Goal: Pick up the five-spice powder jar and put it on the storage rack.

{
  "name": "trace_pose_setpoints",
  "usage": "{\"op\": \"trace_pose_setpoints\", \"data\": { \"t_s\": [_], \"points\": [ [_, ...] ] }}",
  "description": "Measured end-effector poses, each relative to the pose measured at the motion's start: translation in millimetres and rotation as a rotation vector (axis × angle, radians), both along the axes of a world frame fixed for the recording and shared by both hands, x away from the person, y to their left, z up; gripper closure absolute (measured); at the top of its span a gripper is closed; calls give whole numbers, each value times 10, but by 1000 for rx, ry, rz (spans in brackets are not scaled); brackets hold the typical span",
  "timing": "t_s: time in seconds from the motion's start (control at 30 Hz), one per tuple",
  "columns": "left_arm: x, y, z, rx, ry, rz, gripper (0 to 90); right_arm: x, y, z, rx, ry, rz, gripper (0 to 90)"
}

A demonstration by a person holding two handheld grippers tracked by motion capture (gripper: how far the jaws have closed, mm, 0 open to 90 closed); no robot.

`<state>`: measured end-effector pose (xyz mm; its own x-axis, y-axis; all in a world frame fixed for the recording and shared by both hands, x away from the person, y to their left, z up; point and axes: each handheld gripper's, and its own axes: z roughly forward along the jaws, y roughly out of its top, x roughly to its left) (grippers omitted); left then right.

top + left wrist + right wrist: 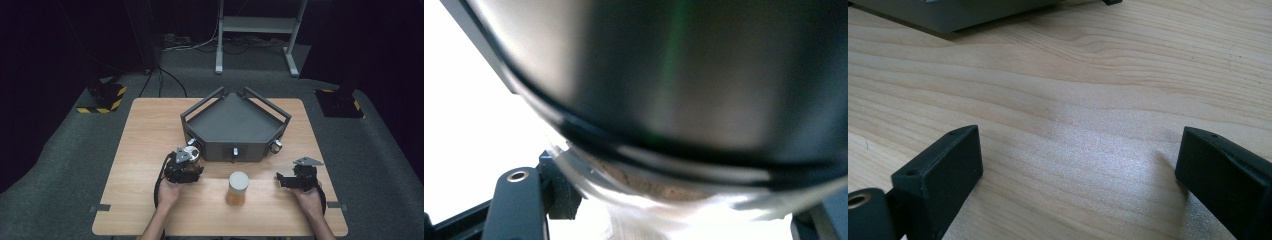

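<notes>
Jars are the work here, two of them. Nearest me, a jar with a white lid (238, 187) stands upright on the wooden table (140, 150), between my two hands and touching neither. My right gripper (280, 179) rests low at the near right, its jaws spread wide with only bare wood between them in the right gripper view (1073, 150); it points left, straight toward that standing jar, so I judge it the nearer tool for that one.

My left gripper (192, 161) is clamped on a second jar (684, 90), a small one with a metal lid (189, 150), held at the near left just in front of the dark tray (235, 122). In the left gripper view its glass wall presses close against the lens, brownish contents showing low down.

Farther off, the tray sits mid-table with its open floor bare. It lies beyond and to the right of the held jar, so I judge the coming move as a short carry away from me over the tray's near wall.
</notes>
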<state>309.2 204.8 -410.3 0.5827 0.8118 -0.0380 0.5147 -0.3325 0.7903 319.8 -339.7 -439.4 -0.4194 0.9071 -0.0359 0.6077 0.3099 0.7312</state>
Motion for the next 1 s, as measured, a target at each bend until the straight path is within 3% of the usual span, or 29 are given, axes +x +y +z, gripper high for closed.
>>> {"op": "trace_pose_setpoints", "data": {
  "t_s": [1.0],
  "points": [
    [206, 27, 514, -55, -2, -61, 313, 0, 0, 0, 0, 0, 0, 47]
  ]
}}
